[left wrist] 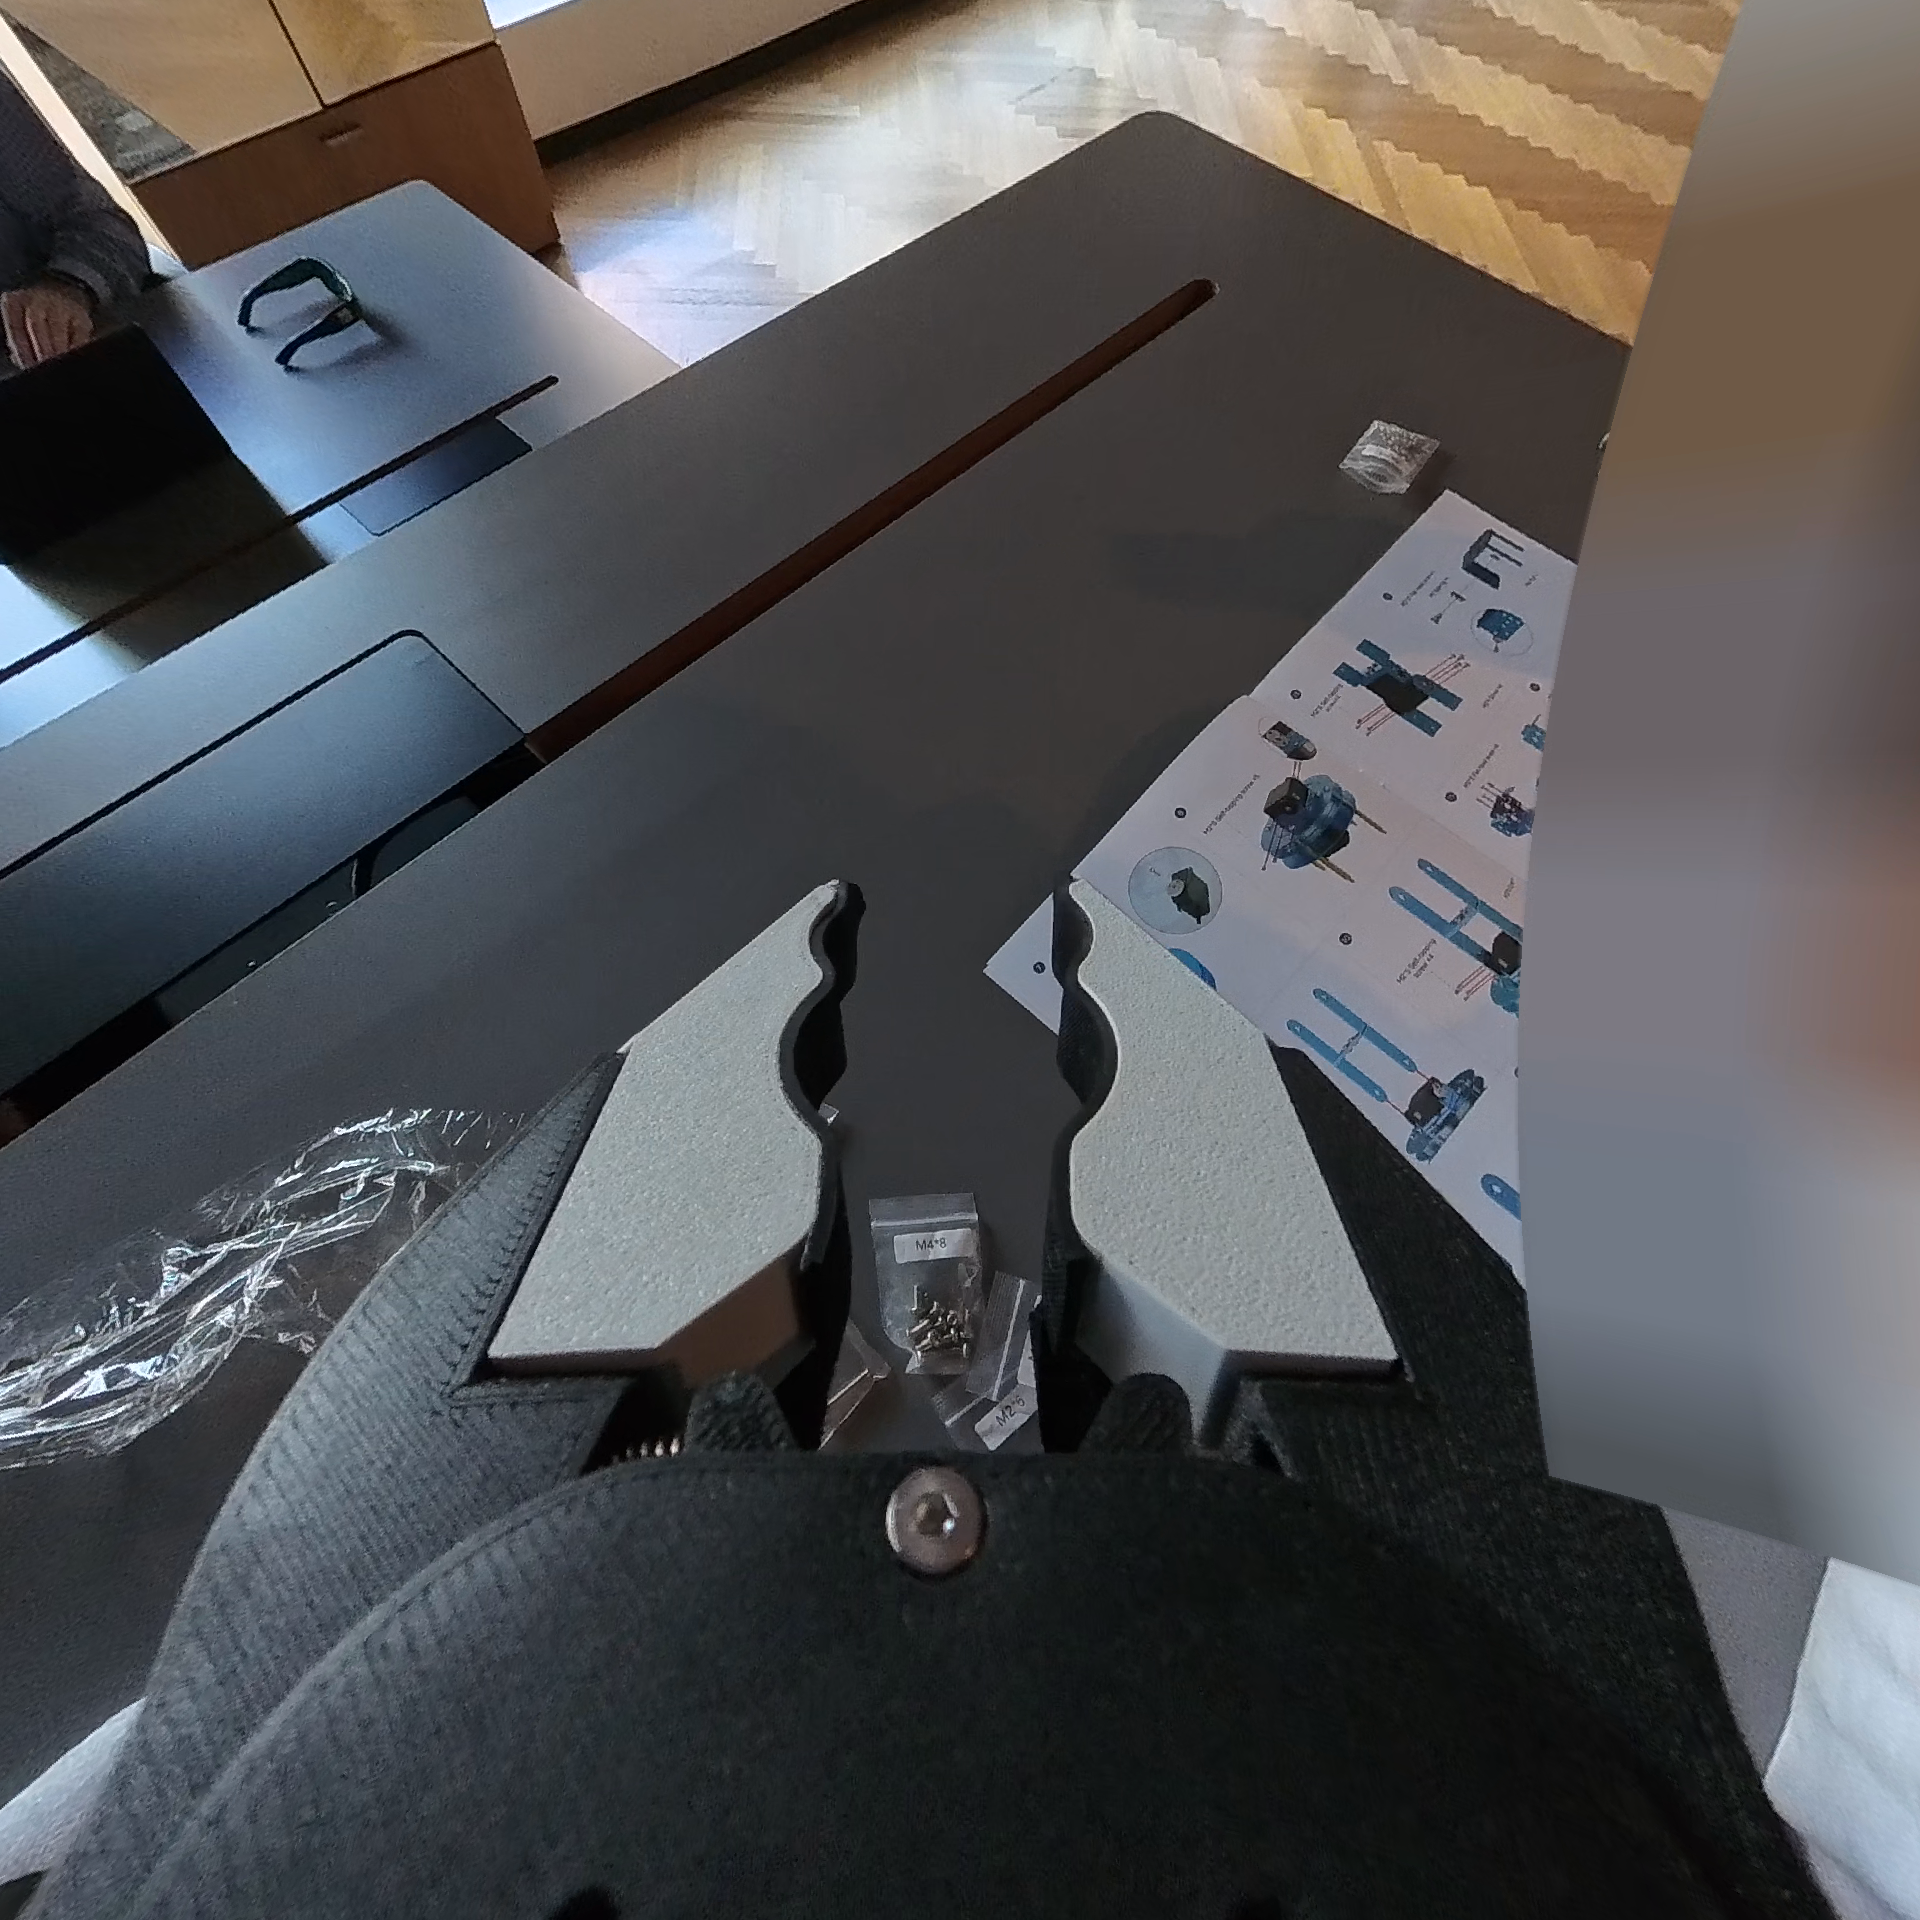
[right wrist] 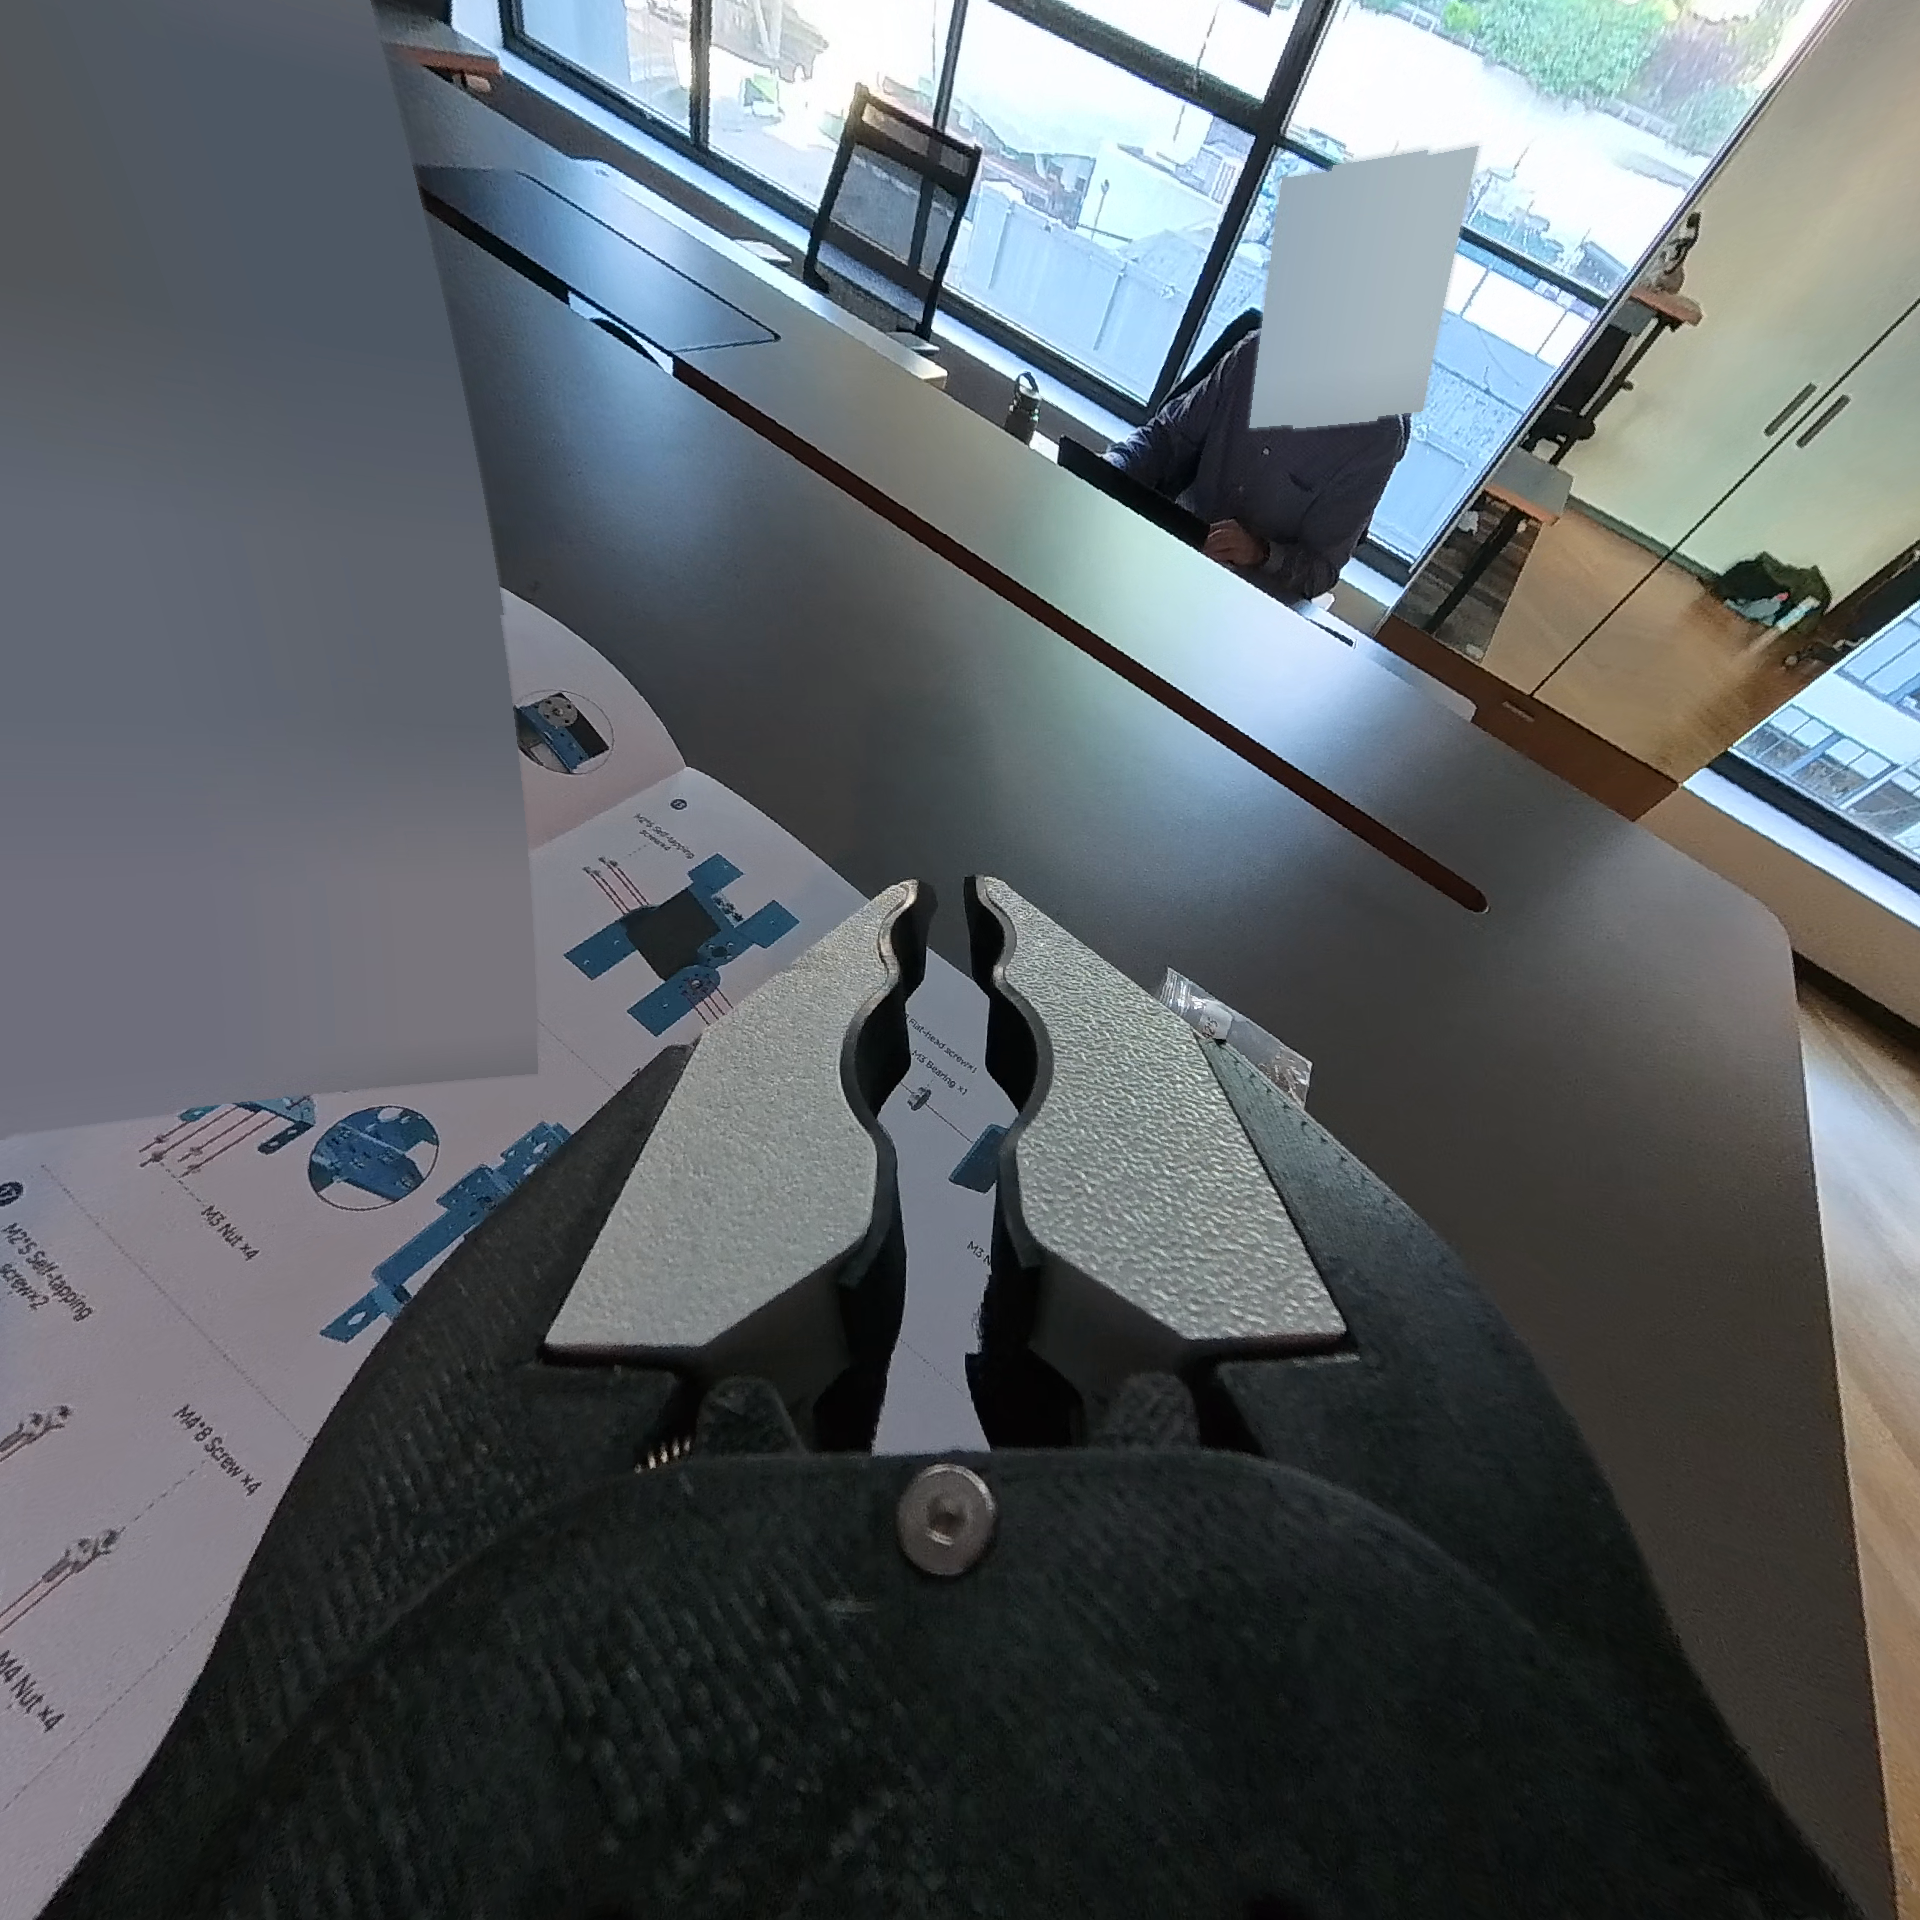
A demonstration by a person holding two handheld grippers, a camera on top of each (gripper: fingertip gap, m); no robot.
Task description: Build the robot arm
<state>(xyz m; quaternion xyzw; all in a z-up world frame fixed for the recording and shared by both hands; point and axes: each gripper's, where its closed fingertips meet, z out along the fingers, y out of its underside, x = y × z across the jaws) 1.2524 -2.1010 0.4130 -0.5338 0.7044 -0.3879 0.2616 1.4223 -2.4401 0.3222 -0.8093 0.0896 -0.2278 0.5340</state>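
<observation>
While the left gripper hangs over the dark table with its jaws wide and empty, several small clear bags of screws lie on the table below, between its fingers near their base. Crumpled clear plastic lies to its left, an instruction sheet to its right. The right gripper hovers above the sheet, jaws narrowed to a slit, holding nothing, with 1 more small bag just beside its right finger.

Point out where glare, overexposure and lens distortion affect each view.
Left wrist view: sunlight washes out the wood floor, and the crumpled clear plastic glints. Right wrist view: the windows are overexposed, the table has a soft sheen, and the wide lens bends its edges.
</observation>
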